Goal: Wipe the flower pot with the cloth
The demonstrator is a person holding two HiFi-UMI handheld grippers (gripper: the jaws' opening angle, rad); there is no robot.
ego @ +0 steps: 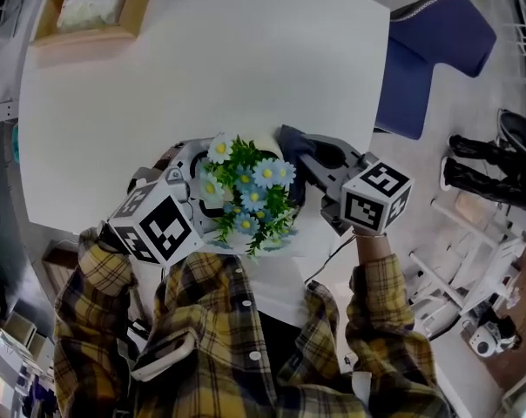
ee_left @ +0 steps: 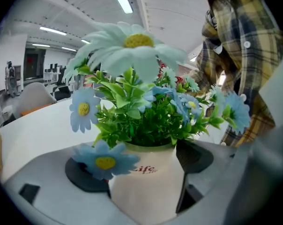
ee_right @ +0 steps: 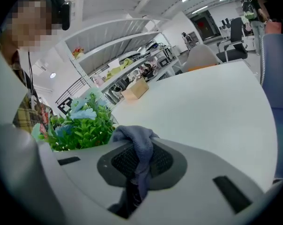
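A white flower pot point(ee_left: 148, 182) with red print holds green leaves and pale blue daisies point(ego: 246, 194). My left gripper point(ego: 198, 190) is shut on the pot, its jaws pressing both sides, held above the white table point(ego: 202, 68) near its front edge. A blue-grey cloth point(ee_right: 137, 149) is pinched in my right gripper point(ego: 311, 168), which is shut on it just right of the flowers point(ee_right: 80, 123). In the head view the cloth point(ego: 291, 138) shows as a dark fold beside the blooms. The pot body is hidden under the flowers in the head view.
A wooden tray point(ego: 93, 11) with a white packet stands at the table's far left corner. A blue chair point(ego: 433, 46) sits past the table's right edge. My plaid sleeves point(ego: 246, 338) fill the lower part of the head view.
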